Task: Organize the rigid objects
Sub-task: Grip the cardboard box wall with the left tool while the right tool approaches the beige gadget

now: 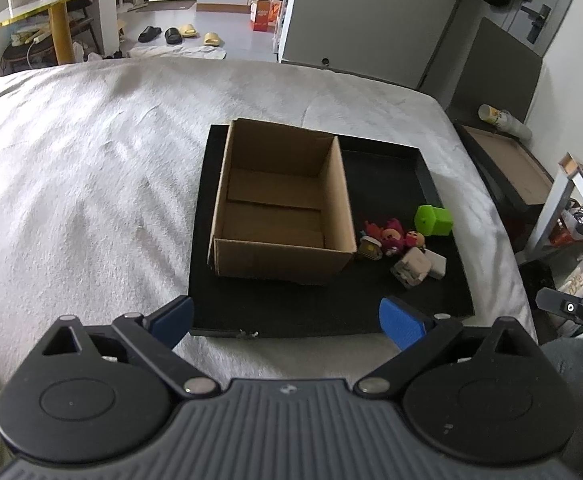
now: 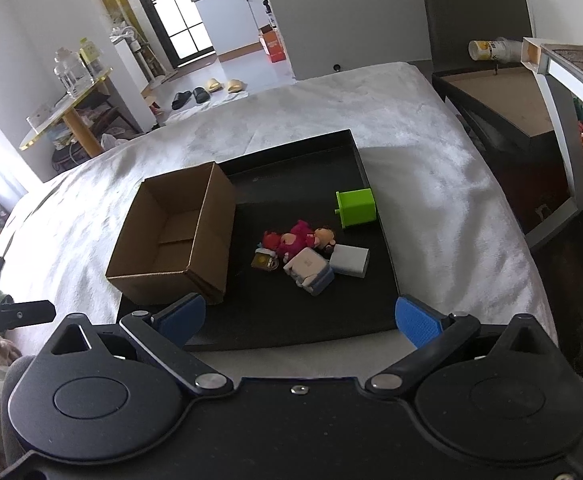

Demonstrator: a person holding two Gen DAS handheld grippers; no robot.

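Sorting has not started, I judge: the box (image 2: 171,240) at frame centre-left is empty. Both the left gripper (image 1: 285,320) and right gripper (image 2: 299,320) are spread, holding nothing. The toys (image 2: 311,252) lie mid-frame on the tray (image 2: 291,320); next, reach one.

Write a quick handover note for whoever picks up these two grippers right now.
Left gripper: open, holding nothing, at the near edge of the black tray.
Right gripper: open, holding nothing.
Cardboard box stands on the tray's left side with nothing inside.
Green cube, small figures and white blocks lie loose on the tray right of the box.
Done: nothing boxed. Left: every piece.
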